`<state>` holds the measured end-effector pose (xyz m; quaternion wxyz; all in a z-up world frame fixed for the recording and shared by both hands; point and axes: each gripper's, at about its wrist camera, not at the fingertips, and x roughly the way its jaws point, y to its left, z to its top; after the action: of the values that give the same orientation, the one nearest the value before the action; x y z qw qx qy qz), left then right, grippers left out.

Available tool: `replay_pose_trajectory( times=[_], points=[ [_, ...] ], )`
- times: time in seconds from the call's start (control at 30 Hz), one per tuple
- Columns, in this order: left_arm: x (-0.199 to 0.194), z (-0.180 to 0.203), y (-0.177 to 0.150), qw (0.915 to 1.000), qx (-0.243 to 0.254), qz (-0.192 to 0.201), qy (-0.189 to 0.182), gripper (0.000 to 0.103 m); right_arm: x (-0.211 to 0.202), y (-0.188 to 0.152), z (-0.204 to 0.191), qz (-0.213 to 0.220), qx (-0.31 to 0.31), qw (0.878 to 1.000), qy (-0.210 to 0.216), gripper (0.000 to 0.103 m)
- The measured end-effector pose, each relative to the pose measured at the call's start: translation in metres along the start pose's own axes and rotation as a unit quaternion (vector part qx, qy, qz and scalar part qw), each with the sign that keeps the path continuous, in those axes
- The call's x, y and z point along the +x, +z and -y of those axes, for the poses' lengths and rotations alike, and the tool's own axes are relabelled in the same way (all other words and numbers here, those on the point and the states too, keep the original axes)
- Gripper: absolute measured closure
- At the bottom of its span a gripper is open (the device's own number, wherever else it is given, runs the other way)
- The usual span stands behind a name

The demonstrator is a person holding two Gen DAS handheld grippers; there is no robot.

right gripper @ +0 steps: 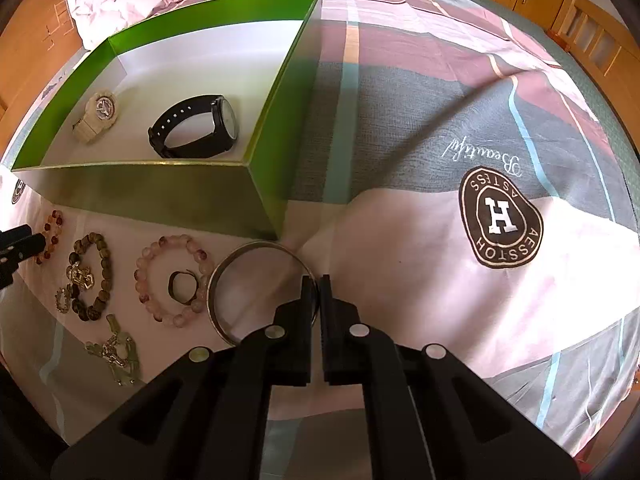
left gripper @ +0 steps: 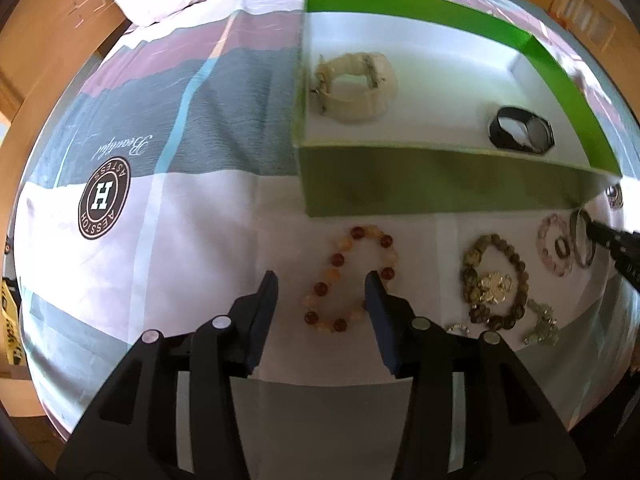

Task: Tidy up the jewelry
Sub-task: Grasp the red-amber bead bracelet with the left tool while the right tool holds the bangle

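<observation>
Two grippers, left gripper apart around amber bead bracelet, right gripper clamped on silver bangle

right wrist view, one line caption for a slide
Right gripper shut on metal bangle beside green box.

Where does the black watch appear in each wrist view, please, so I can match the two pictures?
Left wrist: black watch at right, inside the green box, near its front right corner.
Right wrist: black watch upper left, inside the box, right of the cream watch.
Shared landmark: the green box.
</observation>
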<state>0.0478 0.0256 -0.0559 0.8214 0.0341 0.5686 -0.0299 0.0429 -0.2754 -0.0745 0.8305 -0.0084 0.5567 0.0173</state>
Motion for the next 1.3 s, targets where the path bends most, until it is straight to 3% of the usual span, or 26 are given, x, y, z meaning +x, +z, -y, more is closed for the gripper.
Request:
replay_pose_trajectory(
  times=[0.1, 0.37, 0.43, 0.5, 0.67, 0.7, 0.8, 0.9, 1.0, 1.1, 1.23, 1.3],
  points=[
    [0.001, -0.003, 0.002, 1.0000, -0.005, 0.003, 0.006, 0.038, 0.000, -0.001, 0.000, -0.001, 0.002, 1.000, 0.001, 0.099],
    [0.005, 0.000, 0.002, 0.9998, 0.011, 0.004, 0.013, 0.037, -0.001, -0.002, 0.001, 0.001, 0.000, 1.000, 0.001, 0.099],
    [0.006, 0.001, 0.000, 0.9999, 0.013, 0.001, 0.004, 0.064, -0.001, -0.003, 0.001, 0.001, 0.001, 1.000, 0.000, 0.099],
    [0.010, 0.002, 0.000, 0.9998, 0.014, -0.010, -0.006, 0.077, 0.000, -0.003, 0.001, 0.001, 0.001, 1.000, 0.000, 0.099],
    [0.010, 0.005, -0.001, 0.9997, 0.023, -0.006, -0.004, 0.082, -0.002, -0.005, -0.003, 0.001, -0.002, 1.000, -0.004, 0.097],
    [0.011, 0.006, -0.001, 0.9997, 0.025, -0.006, -0.002, 0.080, -0.002, -0.005, -0.005, 0.001, -0.003, 1.000, -0.004, 0.096],
    [0.012, 0.009, -0.003, 0.9993, 0.034, -0.002, 0.016, 0.058, -0.002, -0.005, -0.008, 0.002, -0.008, 1.000, -0.006, 0.087],
    [0.013, 0.012, -0.004, 0.9990, 0.039, -0.002, 0.021, 0.059, -0.002, -0.007, -0.012, 0.005, -0.017, 1.000, -0.016, 0.085],
    [0.013, 0.012, -0.004, 0.9991, 0.040, -0.002, 0.013, 0.068, -0.003, -0.008, -0.014, 0.008, -0.023, 0.999, -0.021, 0.085],
    [0.011, 0.015, -0.005, 0.9988, 0.047, 0.001, 0.010, 0.090, -0.004, -0.009, -0.017, 0.011, -0.030, 0.999, -0.026, 0.085],
    [0.009, 0.016, -0.005, 0.9988, 0.049, 0.003, 0.008, 0.096, -0.005, -0.010, -0.020, 0.013, -0.033, 0.999, -0.018, 0.099],
    [0.006, 0.014, -0.005, 0.9990, 0.043, 0.007, 0.004, 0.096, -0.009, -0.011, -0.021, 0.019, -0.030, 0.999, -0.012, 0.099]
  ],
)
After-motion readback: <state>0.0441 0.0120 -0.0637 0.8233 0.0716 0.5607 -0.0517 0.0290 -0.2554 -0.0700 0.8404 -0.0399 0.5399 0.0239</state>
